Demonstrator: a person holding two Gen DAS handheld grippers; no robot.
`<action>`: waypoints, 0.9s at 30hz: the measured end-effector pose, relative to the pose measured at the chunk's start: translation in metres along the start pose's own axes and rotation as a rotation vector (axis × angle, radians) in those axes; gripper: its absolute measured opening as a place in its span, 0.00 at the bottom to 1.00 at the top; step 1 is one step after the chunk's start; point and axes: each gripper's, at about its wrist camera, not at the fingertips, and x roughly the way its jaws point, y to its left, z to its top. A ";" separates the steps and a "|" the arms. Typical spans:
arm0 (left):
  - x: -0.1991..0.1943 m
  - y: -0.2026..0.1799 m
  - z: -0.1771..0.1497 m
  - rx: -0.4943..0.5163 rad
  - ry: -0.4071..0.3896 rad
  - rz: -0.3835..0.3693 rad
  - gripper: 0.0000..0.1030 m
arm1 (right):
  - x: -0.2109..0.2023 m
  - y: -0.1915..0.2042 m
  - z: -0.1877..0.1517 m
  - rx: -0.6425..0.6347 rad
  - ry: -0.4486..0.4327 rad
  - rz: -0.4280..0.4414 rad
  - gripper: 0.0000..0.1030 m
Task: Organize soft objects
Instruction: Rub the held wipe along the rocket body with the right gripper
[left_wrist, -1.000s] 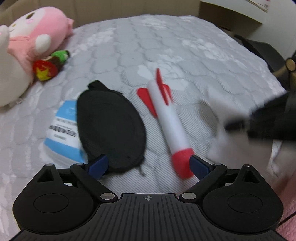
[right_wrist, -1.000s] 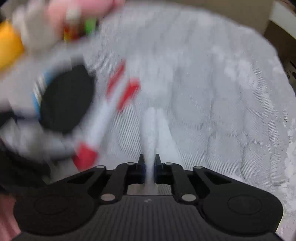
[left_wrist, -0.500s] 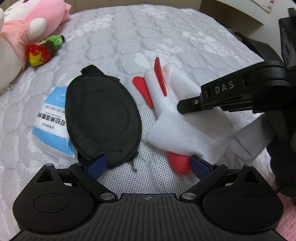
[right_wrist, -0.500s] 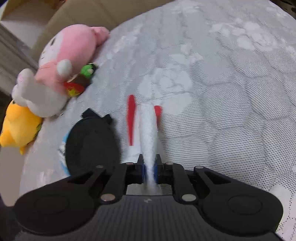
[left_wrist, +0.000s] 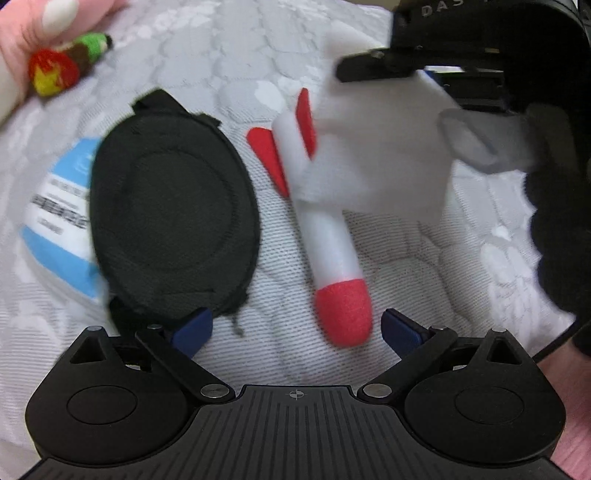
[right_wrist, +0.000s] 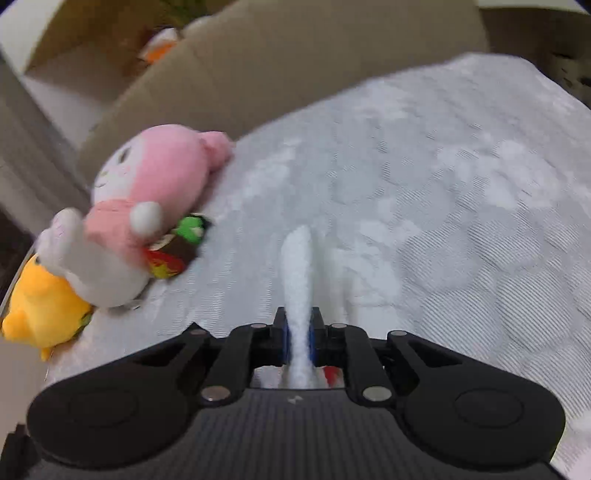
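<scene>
**Count of things on the bed**

Plush toys: three — one pink-and-white (right_wrist: 155, 192), one yellow (right_wrist: 40, 314) at its 7 o'clock, one small red-and-green (right_wrist: 177, 251) at its 5 o'clock. One foam rocket (left_wrist: 332, 236). One black eye mask (left_wrist: 170, 214). One blue-and-white packet (left_wrist: 59, 221). One white cloth (left_wrist: 384, 147).

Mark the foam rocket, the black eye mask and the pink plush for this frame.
foam rocket (left_wrist: 325, 236), left wrist view, on its white body.
black eye mask (left_wrist: 173, 214), left wrist view, on the middle of the padded oval.
pink plush (right_wrist: 166, 173), right wrist view, on its pink hood.
</scene>
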 end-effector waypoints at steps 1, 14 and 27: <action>0.001 0.001 0.001 -0.008 -0.001 -0.031 0.97 | 0.004 -0.001 -0.003 -0.010 0.021 0.016 0.16; 0.007 -0.007 -0.003 0.054 -0.011 0.007 0.97 | 0.015 -0.018 -0.015 -0.002 0.149 -0.019 0.17; 0.001 0.009 0.000 0.008 -0.041 0.124 0.97 | 0.011 -0.017 -0.015 -0.003 0.152 -0.030 0.17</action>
